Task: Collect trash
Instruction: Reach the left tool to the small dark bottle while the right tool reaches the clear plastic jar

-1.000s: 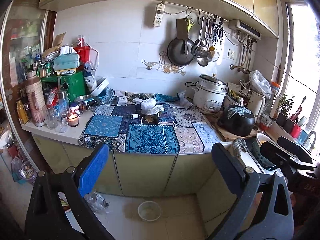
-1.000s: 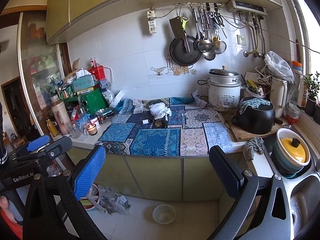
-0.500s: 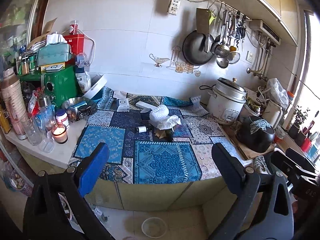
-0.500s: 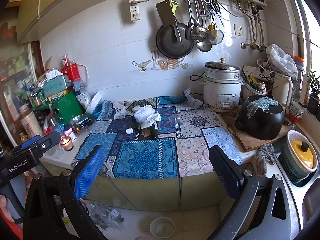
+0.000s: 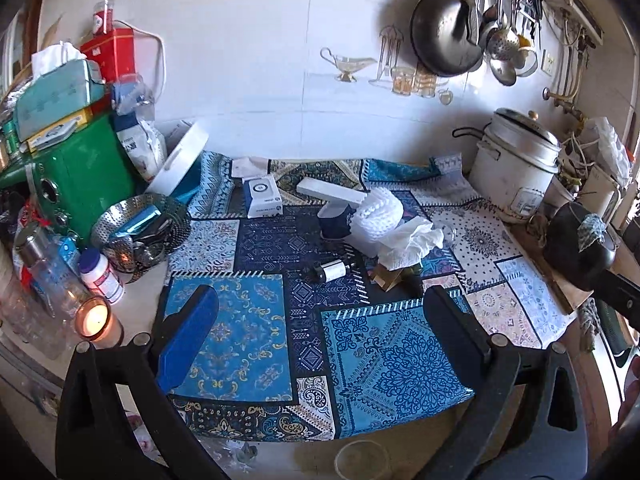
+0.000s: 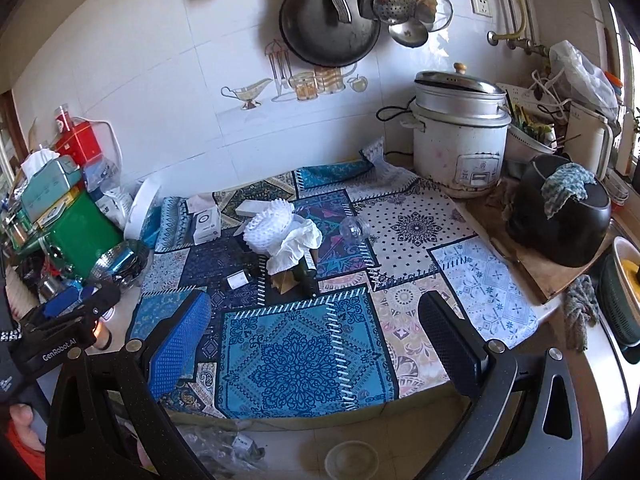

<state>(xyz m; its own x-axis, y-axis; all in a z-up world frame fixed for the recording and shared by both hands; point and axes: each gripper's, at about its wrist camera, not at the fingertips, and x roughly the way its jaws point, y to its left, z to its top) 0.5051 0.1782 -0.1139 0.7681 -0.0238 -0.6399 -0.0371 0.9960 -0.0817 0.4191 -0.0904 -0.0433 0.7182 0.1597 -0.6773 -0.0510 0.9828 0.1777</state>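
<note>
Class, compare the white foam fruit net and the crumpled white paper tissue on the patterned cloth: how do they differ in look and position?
The foam fruit net has a regular mesh of holes and keeps a rounded, cup-like shape; the paper tissue is smooth-surfaced, creased and shapeless. The foam fruit net lies nearer the wall; the paper tissue lies nearer the counter's front edge, draped over a brown scrap. Both are white, touch each other, and sit ahead of the open grippers.

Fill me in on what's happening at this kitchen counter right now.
A person holds a claw in each hand to collect trash. Both the left claw and the right claw hang open and empty over the front edge of the patterned cloth. Nothing is picked up yet. The likely trash sits mid-counter: a crumpled white tissue, a white foam net and a small clear bottle.
</note>
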